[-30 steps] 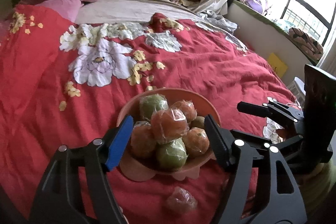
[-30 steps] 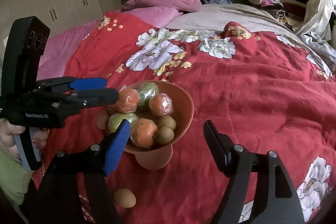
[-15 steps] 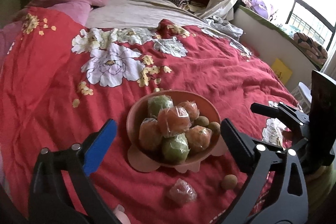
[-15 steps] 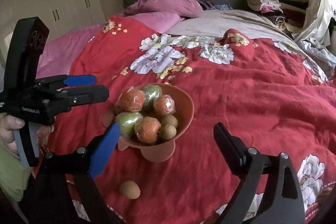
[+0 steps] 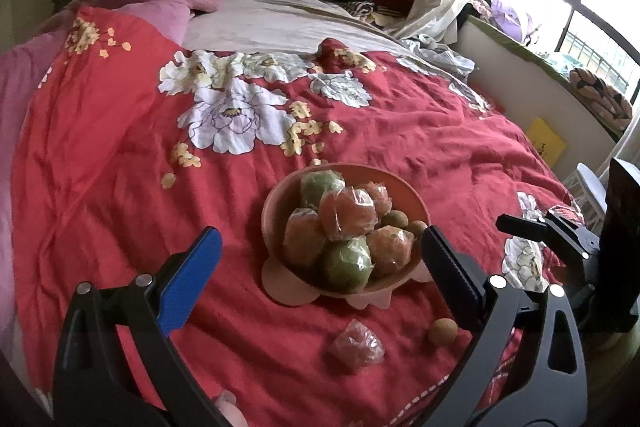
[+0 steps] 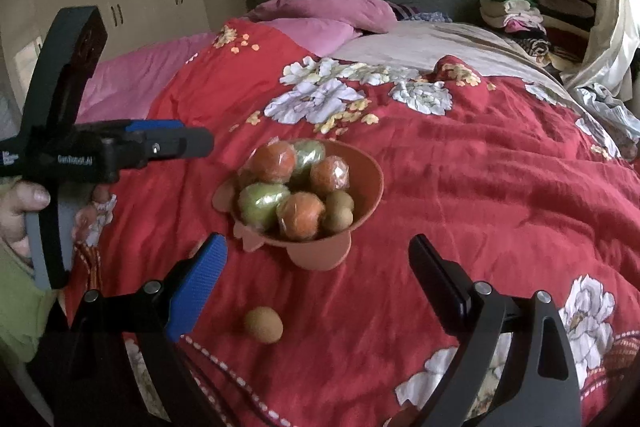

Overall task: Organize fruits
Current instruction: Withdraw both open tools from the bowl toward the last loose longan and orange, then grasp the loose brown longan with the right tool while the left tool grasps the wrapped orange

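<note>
The left gripper (image 5: 320,267) and the right gripper (image 6: 316,267) both tip downward, jaws spread wide and holding nothing. A hand (image 6: 18,211) grips the left handle.

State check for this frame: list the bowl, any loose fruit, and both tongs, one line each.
Fruit bowl: upright on the red quilt, heaped with wrapped fruit.
Wrapped fruit: loose on the quilt, outside the bowl.
Small brown fruit: loose on the quilt, outside the bowl.
Left tongs: open, empty.
Right tongs: open, empty.
</note>
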The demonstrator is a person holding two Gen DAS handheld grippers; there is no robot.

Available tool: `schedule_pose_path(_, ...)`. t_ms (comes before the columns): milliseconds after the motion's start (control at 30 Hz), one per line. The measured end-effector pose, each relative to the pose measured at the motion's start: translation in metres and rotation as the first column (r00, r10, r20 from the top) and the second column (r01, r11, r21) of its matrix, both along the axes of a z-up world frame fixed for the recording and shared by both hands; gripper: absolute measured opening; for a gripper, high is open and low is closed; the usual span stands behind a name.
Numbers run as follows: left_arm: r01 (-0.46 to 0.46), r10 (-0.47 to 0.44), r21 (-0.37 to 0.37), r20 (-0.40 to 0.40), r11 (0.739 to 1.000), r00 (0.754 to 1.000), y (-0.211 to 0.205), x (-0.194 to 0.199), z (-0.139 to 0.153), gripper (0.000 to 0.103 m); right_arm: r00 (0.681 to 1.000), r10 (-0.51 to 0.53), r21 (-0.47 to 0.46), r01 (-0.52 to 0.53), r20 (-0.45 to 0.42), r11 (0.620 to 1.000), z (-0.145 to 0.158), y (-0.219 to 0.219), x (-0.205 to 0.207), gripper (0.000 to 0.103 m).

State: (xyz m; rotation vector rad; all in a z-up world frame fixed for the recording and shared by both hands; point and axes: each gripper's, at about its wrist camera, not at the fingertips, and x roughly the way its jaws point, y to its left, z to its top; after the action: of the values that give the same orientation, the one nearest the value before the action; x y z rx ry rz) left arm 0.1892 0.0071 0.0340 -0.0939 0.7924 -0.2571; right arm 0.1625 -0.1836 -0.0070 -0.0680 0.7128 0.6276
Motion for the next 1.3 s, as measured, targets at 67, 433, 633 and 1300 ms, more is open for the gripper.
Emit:
schedule_pose_path(67,-0.003,0.003,0.003,-0.004,1.000,1.000,0.000,-0.002,-0.002,0.093,1.000,0.004,-0.006,-0.004,-0.006,1.000,-0.003,0.000,-0.002,0.092)
schedule_pose_path(433,-0.014,0.014,0.009,-0.050,1.000,0.999,0.006,-0.026,-0.022,0.093,0.997,0.057,-0.044,-0.059,-0.050,0.997,-0.021,0.013,-0.024,0.092)
schedule_pose_path(633,-0.008,0.009,0.016,-0.065,1.000,0.998,0.006,-0.036,-0.028,0.093,0.995,0.072,-0.066,-0.077,-0.075,0.995,-0.031,0.018,-0.031,0.091)
schedule_pose_path(1300,0.088,-0.086,0.017,-0.116,0.996,0.990,-0.024,-0.047,-0.057,0.065,0.991,0.080,-0.108,-0.091,-0.103,0.990,-0.054,0.029,-0.032,0.025)
